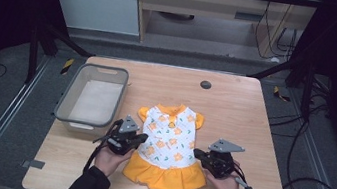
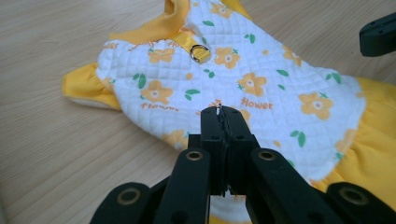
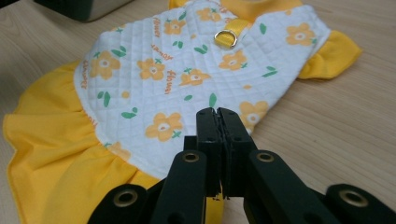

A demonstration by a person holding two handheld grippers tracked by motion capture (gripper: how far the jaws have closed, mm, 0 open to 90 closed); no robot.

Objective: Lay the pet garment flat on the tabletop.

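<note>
Quilted white-and-yellow dress [image 1: 169,147] lies flat on the wooden table [image 1: 235,109], between the two grippers. Left gripper [image 2: 221,112] and right gripper [image 3: 216,113] both look clenched, possibly pinching its side edges, though I can't be sure. Lift both evenly, keeping the fabric taut, toward the grey bin [image 1: 69,96].

The dress [image 1: 169,145] lies flat at the table's [image 1: 234,114] near middle, with the left gripper [image 1: 141,138] at its left edge and the right gripper [image 1: 196,153] at its right edge, so both sides of it are taken. A grey bin [image 1: 92,96] stands just left of it, narrowing the way on that side. Bare wood runs free to the right and across the far half, save a small dark disc [image 1: 205,84] near the far edge.
</note>
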